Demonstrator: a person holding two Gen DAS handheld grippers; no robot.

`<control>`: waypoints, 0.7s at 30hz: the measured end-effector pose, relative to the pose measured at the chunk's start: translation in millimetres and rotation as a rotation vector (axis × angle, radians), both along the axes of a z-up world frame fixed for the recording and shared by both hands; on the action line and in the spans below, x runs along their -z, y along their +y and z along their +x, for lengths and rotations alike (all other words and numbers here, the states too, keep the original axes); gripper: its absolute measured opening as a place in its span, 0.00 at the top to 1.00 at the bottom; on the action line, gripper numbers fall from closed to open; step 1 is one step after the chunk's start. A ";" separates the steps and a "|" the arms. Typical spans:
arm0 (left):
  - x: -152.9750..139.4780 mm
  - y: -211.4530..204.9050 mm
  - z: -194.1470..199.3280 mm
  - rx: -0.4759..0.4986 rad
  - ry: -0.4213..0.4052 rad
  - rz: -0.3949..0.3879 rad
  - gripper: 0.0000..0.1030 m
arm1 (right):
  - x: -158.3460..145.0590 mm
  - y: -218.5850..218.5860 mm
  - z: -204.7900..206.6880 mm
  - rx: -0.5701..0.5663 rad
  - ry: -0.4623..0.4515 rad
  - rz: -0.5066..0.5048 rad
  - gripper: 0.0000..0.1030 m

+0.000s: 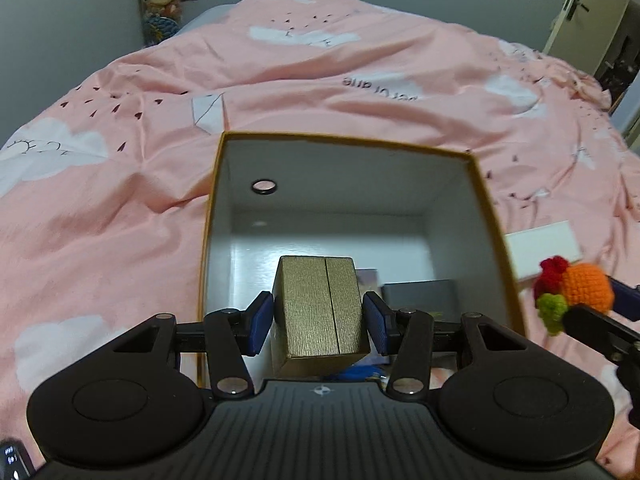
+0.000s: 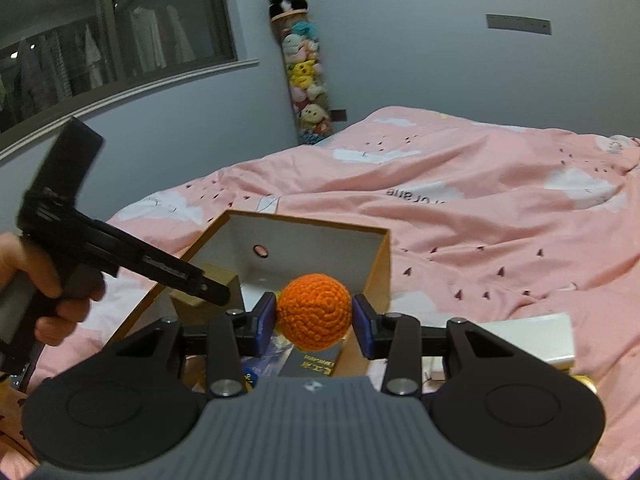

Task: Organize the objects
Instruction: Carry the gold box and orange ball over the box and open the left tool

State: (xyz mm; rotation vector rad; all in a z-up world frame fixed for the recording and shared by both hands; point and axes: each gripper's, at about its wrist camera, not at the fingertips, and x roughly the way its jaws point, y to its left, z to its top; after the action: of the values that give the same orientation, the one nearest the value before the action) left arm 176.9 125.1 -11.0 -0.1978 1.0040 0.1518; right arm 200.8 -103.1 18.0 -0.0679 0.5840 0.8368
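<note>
We were in the loading step, as we judged it: both grippers carried something toward the open storage box [image 1: 486,216] that sat on the pink bedcover [image 1: 120,208]. The left gripper [image 1: 319,318] had its blue pads pressed on the two flanks of a small gold box [image 1: 316,308], which hung tilted above the storage box's opening, not yet set down. The right gripper [image 2: 314,320] was clamped on the orange ball of a crocheted toy [image 2: 314,312], held just at the near right side of the storage box (in the left wrist view the toy [image 1: 576,288] showed red and green knitted bits beside the orange). The next move, in our judgement, called for lowering the gold box to a free patch of the white floor, clear of the dark flat items [image 1: 420,296] already lying there, then letting the pads part only once it rested; the toy could follow into the space left over. The gold box was rigid and square-edged, with a brushed metallic finish and a seam down its face, so it should sit stably. The toy was soft, round yarn, likely to squash and roll. The storage box was stiff card, tan outside and smooth white within, with a round eyelet [image 1: 264,187] in one wall.
</note>
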 end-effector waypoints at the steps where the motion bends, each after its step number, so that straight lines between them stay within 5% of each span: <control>1: 3.4 1.0 2.7 0.000 0.004 0.004 0.46 | 1.9 3.3 1.8 -0.005 0.004 -0.004 0.58; 21: 33.5 -9.5 35.1 0.013 0.081 0.190 0.45 | 17.4 29.9 20.6 -0.042 0.011 -0.044 0.58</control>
State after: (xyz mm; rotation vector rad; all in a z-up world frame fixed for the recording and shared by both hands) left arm 212.1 115.6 -44.5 -0.0114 1.0647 0.2434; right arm 221.4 -73.2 0.7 -0.1159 0.6127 0.8654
